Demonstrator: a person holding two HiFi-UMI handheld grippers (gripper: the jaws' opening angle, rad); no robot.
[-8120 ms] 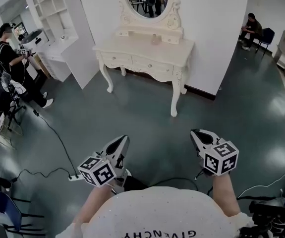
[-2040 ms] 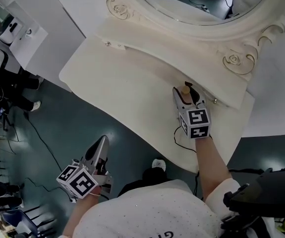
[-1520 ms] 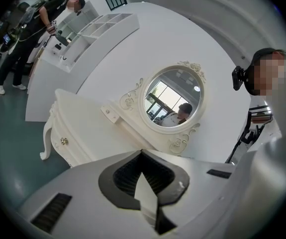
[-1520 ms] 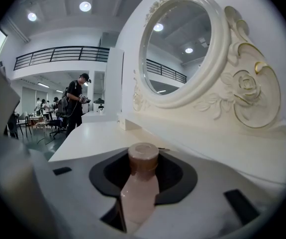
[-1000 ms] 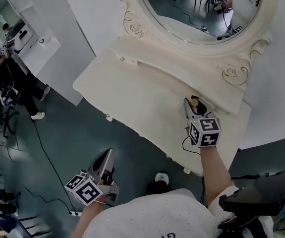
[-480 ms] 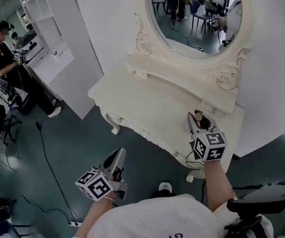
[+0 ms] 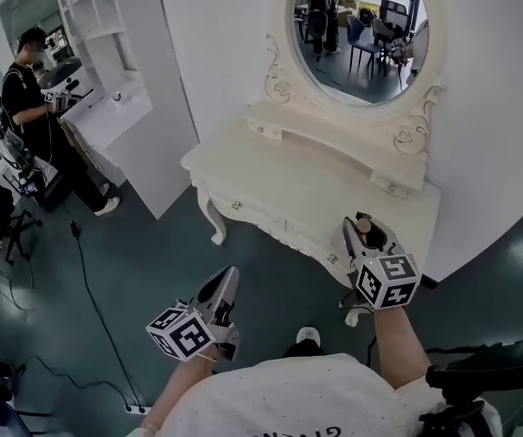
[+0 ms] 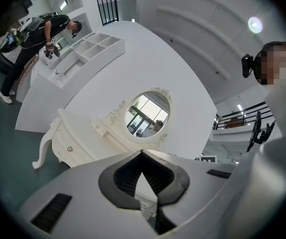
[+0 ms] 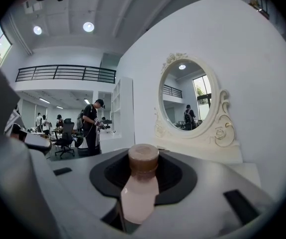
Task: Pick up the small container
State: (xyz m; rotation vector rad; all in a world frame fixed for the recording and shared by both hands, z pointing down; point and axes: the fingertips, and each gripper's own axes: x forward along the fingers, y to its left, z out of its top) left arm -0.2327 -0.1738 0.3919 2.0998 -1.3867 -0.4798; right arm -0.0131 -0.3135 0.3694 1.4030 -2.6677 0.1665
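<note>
Sitting clamped within the right claw [image 9: 143, 157], small container [image 9: 139, 195], cap outward.

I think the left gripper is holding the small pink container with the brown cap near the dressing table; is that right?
Not quite: it is the right gripper that holds the small pink container with the brown cap near the dressing table, as the right gripper view shows. The left gripper is shut on nothing.

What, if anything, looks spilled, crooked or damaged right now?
Nothing stands out. The small pink bottle with a brown cap sits capped between the right tongs, and the cream carved dressing table shows no spill or damage.
</note>
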